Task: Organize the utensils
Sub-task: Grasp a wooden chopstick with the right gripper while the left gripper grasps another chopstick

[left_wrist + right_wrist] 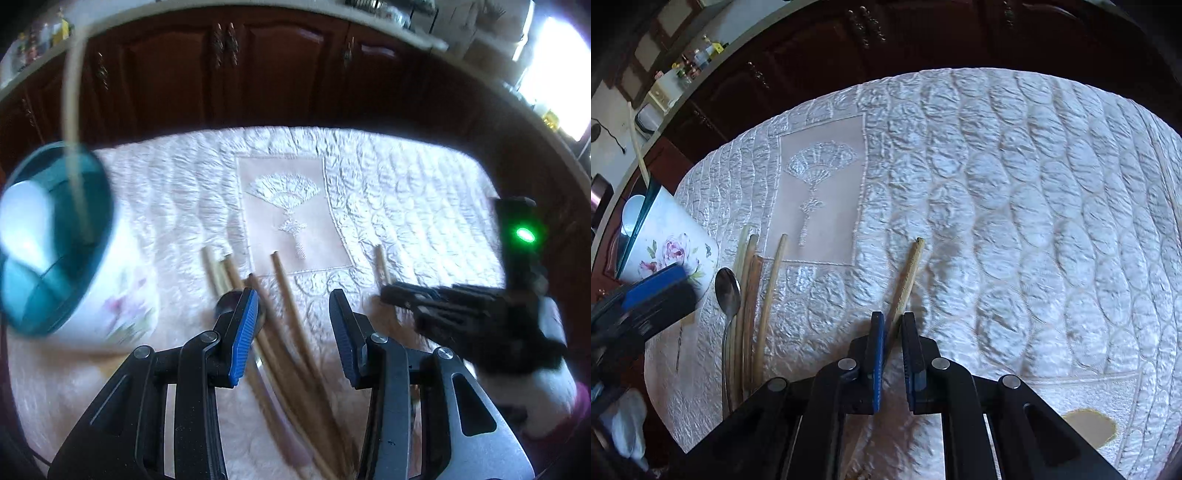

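Note:
Several wooden chopsticks and a metal spoon lie on the white quilted cloth. My left gripper is open and empty, its fingers either side of the chopsticks. A floral cup with a teal rim stands at the left and holds one chopstick. My right gripper is shut on a single chopstick lying apart to the right. The right gripper also shows in the left wrist view, and the cup in the right wrist view.
Dark wooden cabinets stand behind the table. A counter with bottles is at the far left. A yellow patch shows on the cloth at the near right.

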`<control>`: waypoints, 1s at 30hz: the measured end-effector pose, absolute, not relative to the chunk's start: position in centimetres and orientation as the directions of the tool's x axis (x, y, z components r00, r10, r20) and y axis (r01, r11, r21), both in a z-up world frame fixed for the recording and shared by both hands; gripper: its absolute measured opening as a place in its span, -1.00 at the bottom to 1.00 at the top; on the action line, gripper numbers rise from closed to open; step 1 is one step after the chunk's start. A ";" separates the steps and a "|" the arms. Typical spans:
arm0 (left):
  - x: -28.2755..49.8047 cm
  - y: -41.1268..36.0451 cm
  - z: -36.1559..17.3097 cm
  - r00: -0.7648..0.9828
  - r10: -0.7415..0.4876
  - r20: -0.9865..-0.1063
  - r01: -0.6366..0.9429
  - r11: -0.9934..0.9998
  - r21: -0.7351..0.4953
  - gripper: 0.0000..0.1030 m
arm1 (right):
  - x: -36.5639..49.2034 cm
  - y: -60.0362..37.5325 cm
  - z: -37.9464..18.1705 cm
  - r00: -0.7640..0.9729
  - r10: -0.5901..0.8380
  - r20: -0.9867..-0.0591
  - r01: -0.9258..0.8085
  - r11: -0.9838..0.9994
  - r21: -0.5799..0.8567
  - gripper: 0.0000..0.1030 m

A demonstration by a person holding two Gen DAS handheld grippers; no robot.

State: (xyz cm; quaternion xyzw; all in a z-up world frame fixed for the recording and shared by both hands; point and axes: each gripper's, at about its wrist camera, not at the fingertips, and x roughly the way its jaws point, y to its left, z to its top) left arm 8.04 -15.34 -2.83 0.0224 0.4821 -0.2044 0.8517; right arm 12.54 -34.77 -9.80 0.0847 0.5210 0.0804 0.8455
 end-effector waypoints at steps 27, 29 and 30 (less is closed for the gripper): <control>13.8 -19.9 -6.7 0.329 -0.237 -0.914 0.359 0.927 -0.111 -0.28 | 10.6 -40.4 -8.6 0.458 0.298 -0.838 -0.033 0.947 0.319 -0.81; 14.2 -19.8 -7.1 0.327 -0.198 -0.924 0.341 0.937 -0.080 -0.28 | 10.9 -40.4 -8.6 0.458 0.290 -0.840 -0.031 0.950 0.311 -0.81; 14.2 -19.5 -7.3 0.322 -0.193 -0.927 0.336 0.939 -0.078 -0.28 | 11.1 -40.5 -8.6 0.456 0.289 -0.842 -0.029 0.950 0.311 -0.81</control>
